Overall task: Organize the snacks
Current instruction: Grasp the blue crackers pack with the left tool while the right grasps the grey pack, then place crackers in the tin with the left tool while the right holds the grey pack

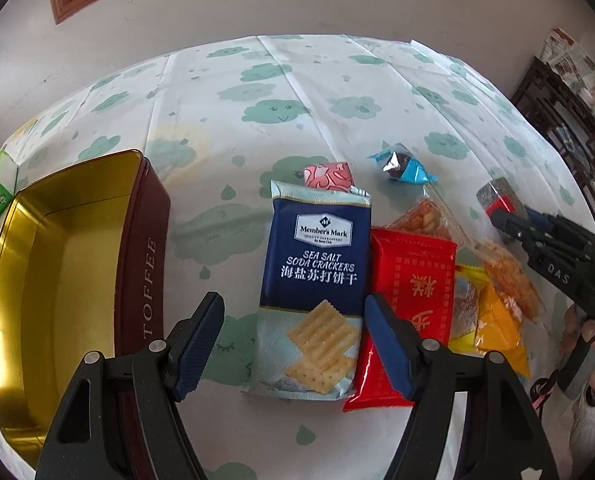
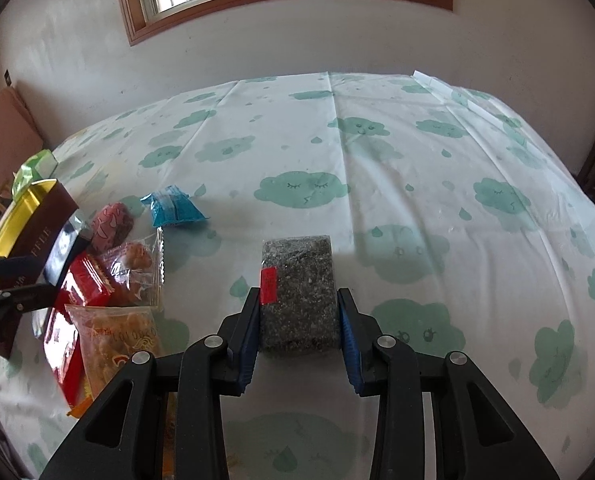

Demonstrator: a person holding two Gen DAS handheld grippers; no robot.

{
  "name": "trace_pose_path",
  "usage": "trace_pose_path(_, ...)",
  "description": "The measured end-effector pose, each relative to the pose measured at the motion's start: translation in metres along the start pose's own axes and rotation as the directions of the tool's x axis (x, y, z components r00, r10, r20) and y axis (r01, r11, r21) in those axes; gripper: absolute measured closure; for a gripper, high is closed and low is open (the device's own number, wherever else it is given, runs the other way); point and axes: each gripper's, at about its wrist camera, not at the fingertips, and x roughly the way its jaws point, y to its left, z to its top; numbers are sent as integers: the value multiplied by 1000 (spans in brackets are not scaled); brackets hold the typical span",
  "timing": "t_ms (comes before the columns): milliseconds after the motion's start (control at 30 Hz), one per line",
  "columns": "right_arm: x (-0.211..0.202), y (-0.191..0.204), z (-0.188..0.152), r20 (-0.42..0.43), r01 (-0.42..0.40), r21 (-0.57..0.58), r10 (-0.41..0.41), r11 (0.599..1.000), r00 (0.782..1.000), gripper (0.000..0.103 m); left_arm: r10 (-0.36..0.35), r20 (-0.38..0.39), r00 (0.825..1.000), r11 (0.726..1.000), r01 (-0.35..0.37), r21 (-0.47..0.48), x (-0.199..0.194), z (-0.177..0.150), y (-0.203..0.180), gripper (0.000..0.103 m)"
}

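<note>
Two grippers in play, so going left to right. Left gripper has its jaws spread wide with nothing pinched; the cracker pack lies flat on the table between the fingers, closer to the right one. Just outside the left finger sits the empty toffee tin, and just outside the right finger the red packet overlaps the rest of the pile. Ahead of the fingertips are a pink candy and a blue one.

Right gripper is clamped on the sesame bar, both pads pressing its long sides, most of the bar poking out past the fingertips. The pile and tin are off beyond its left finger.

My take: carry the bar over to the tin while keeping the squeeze steady, since that wrapper looks slick. For the crackers, I'd centre the fingers on the pack first so the right one doesn't snag the red packet, then close gently, crackers crush easily.
</note>
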Motion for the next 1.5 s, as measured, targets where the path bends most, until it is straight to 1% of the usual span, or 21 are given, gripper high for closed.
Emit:
trace_pose_path(100, 0, 4, -1, 9, 23, -17, -22, 1000, 1000, 65, 0, -7, 1000, 1000, 0, 25, 3, -2, -1, 36)
trace_pose_path(167, 0, 5, -1, 8, 29, -22, -29, 999, 1000, 65, -18, -28, 999, 1000, 19, 22, 8, -2, -1, 47)
trace_pose_path(233, 0, 5, -1, 9, 26, -19, -26, 999, 1000, 65, -32, -42, 999, 999, 32, 13, 12, -2, -2, 53)
trace_pose_path(333, 0, 6, -1, 8, 27, -20, -27, 999, 1000, 65, -28, -39, 999, 1000, 28, 7, 13, -3, -2, 57)
trace_pose_path(567, 1, 6, -1, 8, 32, -24, -31, 999, 999, 65, -22, -38, 999, 1000, 21, -19, 8, -8, 1, 57)
trace_pose_path(700, 1, 7, -1, 8, 36, -27, -35, 999, 999, 65, -35, -26, 999, 999, 34, -28, -2, -10, 1, 57)
trace_pose_path(833, 1, 9, -1, 8, 45, -35, -45, 998, 999, 65, -53, 6, 999, 998, 53, -22, -21, -9, -2, 57)
trace_pose_path(967, 2, 10, -1, 7, 48, -37, -47, 998, 999, 65, -49, 52, 997, 999, 50, -19, -46, -6, 2, 57)
trace_pose_path(1067, 2, 10, -2, 8, 49, -38, -49, 998, 999, 65, -15, 96, 995, 999, 19, -36, -68, -6, 20, 57)
trace_pose_path(1133, 2, 11, -1, 7, 55, -42, -54, 998, 998, 65, 25, 113, 993, 998, -19, -54, -77, -7, 36, 57)
trace_pose_path(1200, 2, 11, -2, 8, 59, -46, -59, 997, 998, 65, 67, 113, 991, 995, -58, -79, -82, -10, 54, 57)
trace_pose_path(1300, 2, 12, -2, 8, 58, -45, -58, 997, 998, 65, 115, 86, 990, 987, -104, -122, -82, -20, 84, 57)
trace_pose_path(1367, 2, 12, -2, 8, 58, -45, -58, 997, 998, 65, 143, 63, 988, 982, -134, -130, -80, -27, 100, 57)
trace_pose_path(1467, 2, 12, -2, 8, 59, -46, -59, 997, 998, 65, 196, 17, 981, 970, -191, -148, -71, -40, 123, 57)
trace_pose_path(1500, 2, 12, -2, 8, 60, -47, -60, 997, 998, 65, 195, 8, 981, 969, -191, -159, -69, -45, 128, 57)
